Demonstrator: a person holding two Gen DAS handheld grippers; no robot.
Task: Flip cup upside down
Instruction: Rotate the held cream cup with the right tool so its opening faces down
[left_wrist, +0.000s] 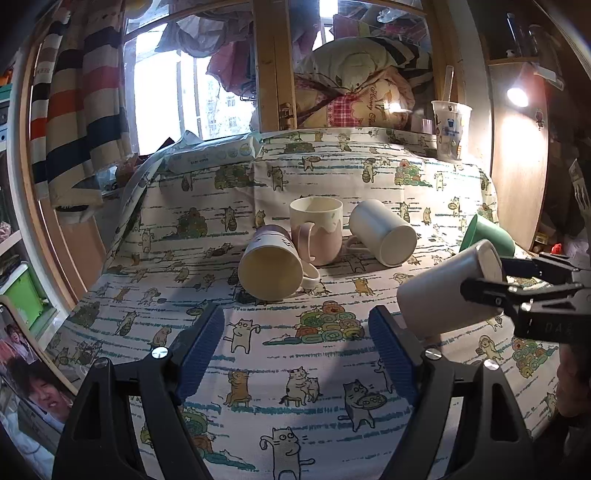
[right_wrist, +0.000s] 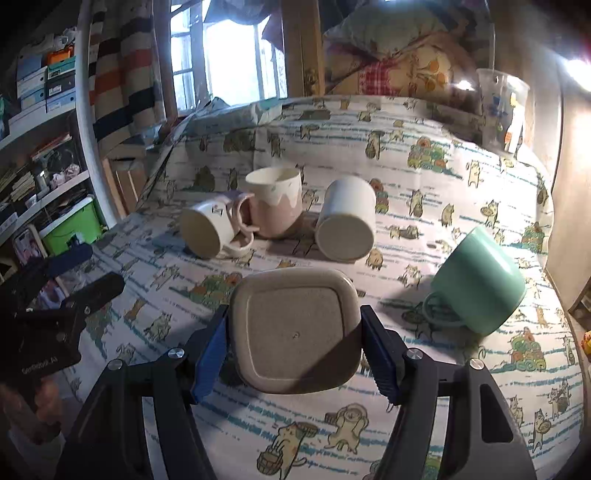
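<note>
My right gripper (right_wrist: 295, 347) is shut on a beige square-bottomed cup (right_wrist: 295, 328), held on its side above the cloth with its base toward the camera. It also shows in the left wrist view (left_wrist: 447, 288), tilted in the air, with the right gripper (left_wrist: 495, 282) on it. My left gripper (left_wrist: 295, 350) is open and empty over the cloth. On the cloth lie a cream mug on its side (left_wrist: 271, 267), an upright pink mug (left_wrist: 317, 232), a white mug on its side (left_wrist: 384, 232) and a green mug on its side (right_wrist: 480, 280).
The table wears a cat-print cloth (left_wrist: 295, 387). A clear plastic cup with a straw (left_wrist: 450, 129) stands at the back right, a wipes pack (left_wrist: 214, 151) at the back left. Shelves and a green box (right_wrist: 70, 229) are to the left. A wooden wall is at the right.
</note>
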